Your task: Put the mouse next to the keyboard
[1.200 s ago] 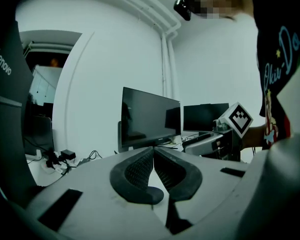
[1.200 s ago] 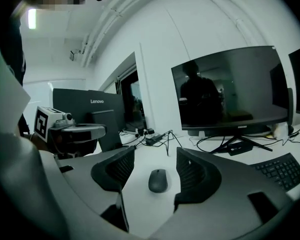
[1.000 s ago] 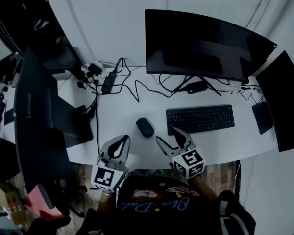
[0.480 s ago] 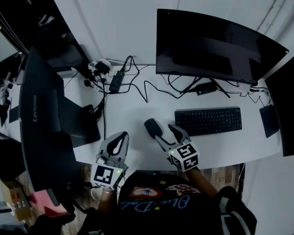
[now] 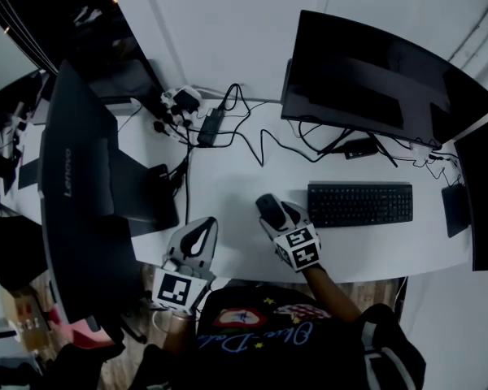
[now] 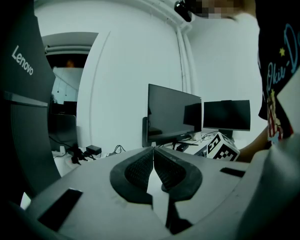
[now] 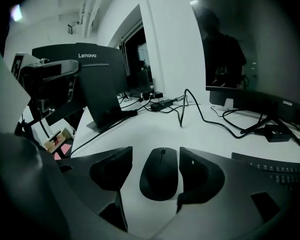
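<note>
mouse (image 5: pixel 266 204) partly behind right claw (image 5: pixel 277 214)

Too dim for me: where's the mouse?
Head view: the mouse lies on the desk left of the keyboard, between the jaws of the right gripper, which have just been opening.

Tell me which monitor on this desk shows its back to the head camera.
The Lenovo monitor at far left: its grey back and logo show, while the curved monitor and the right-edge monitor show dark screens.
</note>
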A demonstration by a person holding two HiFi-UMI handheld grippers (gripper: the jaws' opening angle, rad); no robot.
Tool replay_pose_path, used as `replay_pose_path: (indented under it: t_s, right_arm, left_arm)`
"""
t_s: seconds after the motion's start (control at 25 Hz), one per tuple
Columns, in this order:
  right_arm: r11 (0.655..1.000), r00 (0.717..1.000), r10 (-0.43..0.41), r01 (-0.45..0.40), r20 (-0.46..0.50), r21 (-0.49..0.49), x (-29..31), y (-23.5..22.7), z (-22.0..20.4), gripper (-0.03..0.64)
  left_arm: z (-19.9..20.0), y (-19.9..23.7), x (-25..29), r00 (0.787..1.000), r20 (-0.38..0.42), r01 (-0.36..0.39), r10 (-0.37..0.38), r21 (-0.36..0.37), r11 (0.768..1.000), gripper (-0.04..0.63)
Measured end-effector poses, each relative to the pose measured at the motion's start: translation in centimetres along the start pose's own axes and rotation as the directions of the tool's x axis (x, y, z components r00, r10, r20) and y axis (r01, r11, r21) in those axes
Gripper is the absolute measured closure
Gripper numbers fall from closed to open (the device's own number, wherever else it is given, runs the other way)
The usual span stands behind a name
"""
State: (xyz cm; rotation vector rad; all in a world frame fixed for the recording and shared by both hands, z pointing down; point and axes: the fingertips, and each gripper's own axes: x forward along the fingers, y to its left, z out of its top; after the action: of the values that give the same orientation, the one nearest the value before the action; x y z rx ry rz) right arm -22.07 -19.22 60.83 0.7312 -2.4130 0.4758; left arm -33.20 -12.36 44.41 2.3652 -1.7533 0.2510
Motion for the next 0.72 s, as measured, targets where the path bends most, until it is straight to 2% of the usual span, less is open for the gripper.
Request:
replay_pose_path:
  t_s: [0.4,0.72]
  right_arm:
    - [0.999,0.992,-0.037,0.033,-0.124,-0.031,3.6,-0.5,-2.8,0.354]
    - [0.998,0.988,-0.063,0.061,-0.143,-0.019,5.0,-0.8,-3.3,0.348]
  left_arm:
    - [-0.5,2.2,-1.9,0.999,-0.002,-0.048,0.048,-0.012,0.999,0.592]
    - [-0.8,3.1,-2.0,0.999,0.002,-0.040,0.040,-0.026,0.999,0.592]
